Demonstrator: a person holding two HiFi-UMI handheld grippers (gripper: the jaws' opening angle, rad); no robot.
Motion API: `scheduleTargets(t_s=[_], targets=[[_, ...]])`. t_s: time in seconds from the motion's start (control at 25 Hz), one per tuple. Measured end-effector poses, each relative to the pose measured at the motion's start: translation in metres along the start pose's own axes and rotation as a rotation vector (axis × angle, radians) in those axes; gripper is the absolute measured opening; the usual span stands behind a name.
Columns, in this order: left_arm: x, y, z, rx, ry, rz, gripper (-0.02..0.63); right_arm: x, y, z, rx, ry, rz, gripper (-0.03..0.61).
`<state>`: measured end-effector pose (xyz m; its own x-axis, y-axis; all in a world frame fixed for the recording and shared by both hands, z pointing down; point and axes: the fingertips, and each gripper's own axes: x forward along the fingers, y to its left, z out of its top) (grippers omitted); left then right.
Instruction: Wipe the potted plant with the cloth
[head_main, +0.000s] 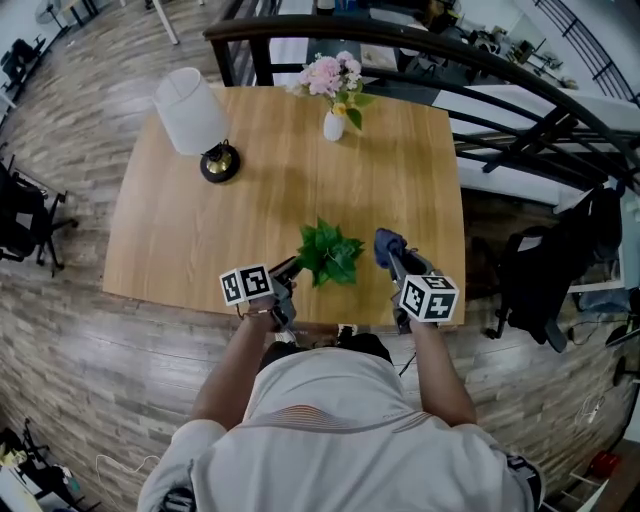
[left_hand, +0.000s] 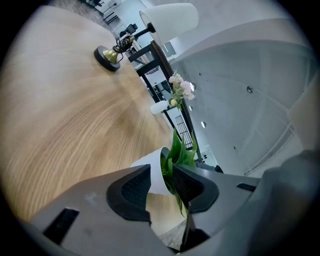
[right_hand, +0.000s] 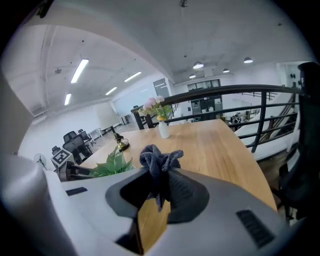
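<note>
A small potted plant (head_main: 328, 256) with green leaves in a white pot (left_hand: 150, 171) stands near the table's front edge. My left gripper (head_main: 293, 268) is shut on the pot's rim, one jaw outside the wall and the other inside among the leaves (left_hand: 181, 150). My right gripper (head_main: 392, 258) is just right of the plant, shut on a bunched dark blue-grey cloth (right_hand: 159, 161) that sticks up above its jaws. The cloth (head_main: 387, 243) hangs a short way from the leaves and does not touch them. From the right gripper view the plant (right_hand: 113, 164) lies to the left.
On the wooden table (head_main: 280, 180) a lamp with a white shade (head_main: 190, 112) and a dark round base (head_main: 219, 163) stands at the back left. A white vase of pink flowers (head_main: 334, 95) is at the back middle. A dark railing (head_main: 520, 95) runs behind and to the right.
</note>
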<state>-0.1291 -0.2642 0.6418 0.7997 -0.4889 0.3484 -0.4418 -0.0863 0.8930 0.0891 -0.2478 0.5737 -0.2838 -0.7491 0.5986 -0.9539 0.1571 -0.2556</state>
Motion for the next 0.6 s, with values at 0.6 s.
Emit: scheduleTargets(t_s=[0.6], targets=[[-0.133, -0.185, 0.139, 0.905, -0.522, 0.238, 0.032, -0.101, 0.058, 0.171, -0.234, -0.485, 0.003, 0.129]])
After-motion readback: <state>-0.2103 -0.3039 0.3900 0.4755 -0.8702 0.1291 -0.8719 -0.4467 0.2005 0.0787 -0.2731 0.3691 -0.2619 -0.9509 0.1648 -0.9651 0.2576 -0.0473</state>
